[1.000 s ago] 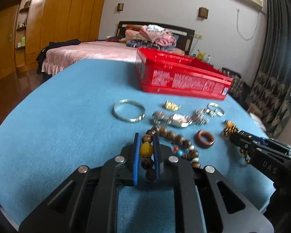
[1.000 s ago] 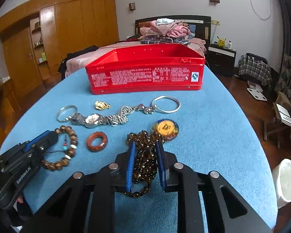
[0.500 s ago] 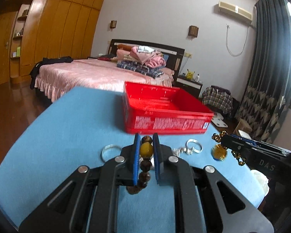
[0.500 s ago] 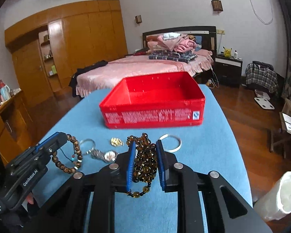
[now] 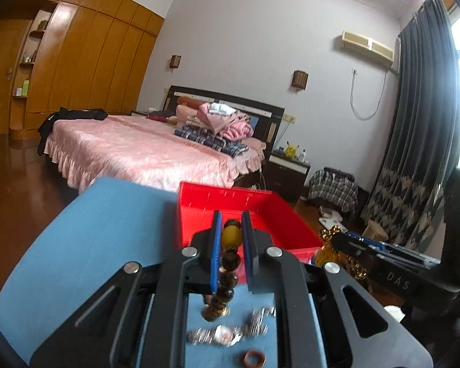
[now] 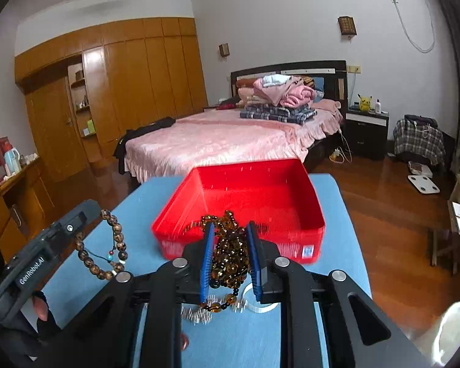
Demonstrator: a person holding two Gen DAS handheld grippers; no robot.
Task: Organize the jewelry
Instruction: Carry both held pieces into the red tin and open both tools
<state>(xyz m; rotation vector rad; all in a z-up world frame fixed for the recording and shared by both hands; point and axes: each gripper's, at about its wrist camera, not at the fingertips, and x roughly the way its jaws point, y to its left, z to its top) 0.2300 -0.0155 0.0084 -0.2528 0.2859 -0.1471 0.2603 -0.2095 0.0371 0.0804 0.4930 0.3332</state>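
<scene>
left gripper [image 5: 232,239] clamps round brown wooden bead bracelet [image 5: 227,263] | right gripper [image 6: 230,245] clamps bunched glossy amber bead necklace [image 6: 230,251] | smooth rectangular red plastic bin [image 6: 291,233] beyond

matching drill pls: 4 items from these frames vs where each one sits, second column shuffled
Items:
1. brown wooden bead bracelet with a yellow bead
2. dark amber glass bead necklace
3. silver metal wristwatch
4. red plastic bin

Places:
A. lying on the blue tablecloth under the left gripper
B. standing open at the far end of the table
C. clamped in the left gripper, hanging below it
D. bunched in the right gripper

Pairs: 1-C, 2-D, 3-A, 4-B
</scene>
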